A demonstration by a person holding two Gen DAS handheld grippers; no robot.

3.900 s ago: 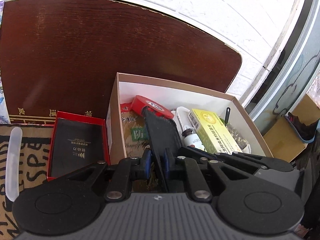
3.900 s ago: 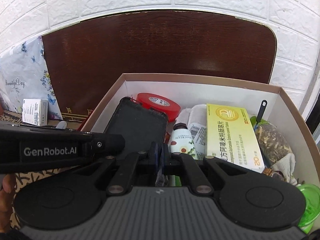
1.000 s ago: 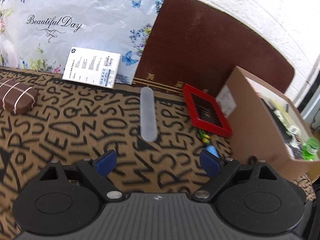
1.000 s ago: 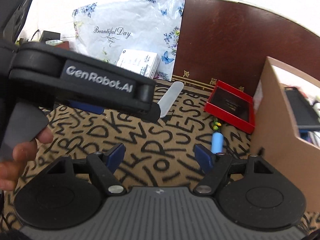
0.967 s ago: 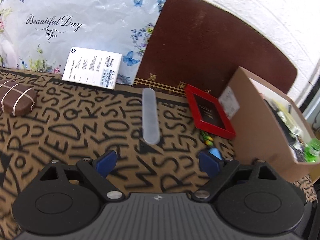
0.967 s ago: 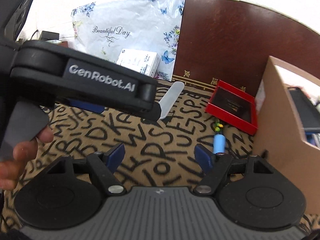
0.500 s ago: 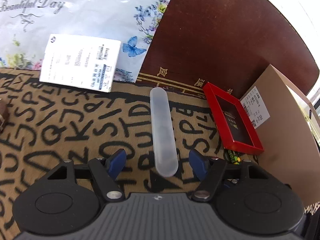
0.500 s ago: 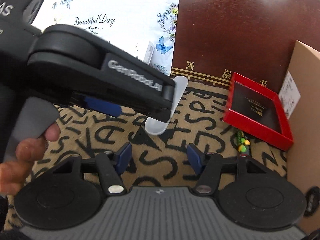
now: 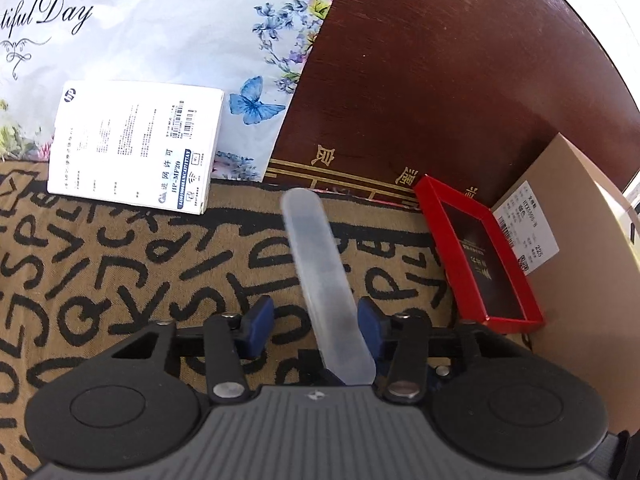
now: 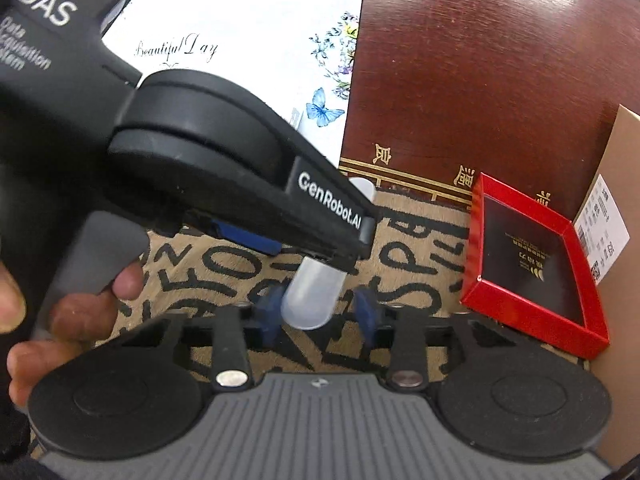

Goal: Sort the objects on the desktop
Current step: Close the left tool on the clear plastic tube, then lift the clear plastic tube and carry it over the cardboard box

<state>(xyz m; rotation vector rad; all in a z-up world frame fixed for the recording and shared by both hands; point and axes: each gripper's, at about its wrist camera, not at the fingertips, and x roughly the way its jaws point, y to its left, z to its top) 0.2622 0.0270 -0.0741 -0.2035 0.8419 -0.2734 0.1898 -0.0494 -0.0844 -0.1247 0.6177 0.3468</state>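
A long translucent white plastic case (image 9: pixel 320 280) lies on the letter-patterned cloth (image 9: pixel 120 280). My left gripper (image 9: pixel 316 326) is open and straddles the near part of the case, its blue pads on either side and apart from it. My right gripper (image 10: pixel 316 312) is also open, with the near end of the case (image 10: pixel 312 296) between its pads. In the right wrist view the body of the left gripper crosses above the case and hides its middle.
A red tray with a black inside (image 9: pixel 480 256) lies right of the case, against a brown cardboard box (image 9: pixel 580 240). A white HP box (image 9: pixel 136 144) leans on a flowered bag (image 9: pixel 160 20). A dark wooden board (image 9: pixel 440 80) stands behind.
Both grippers have moved forward and down onto the plastic case and their jaws have narrowed around it. Before that they left the cardboard box, where they held a black item.
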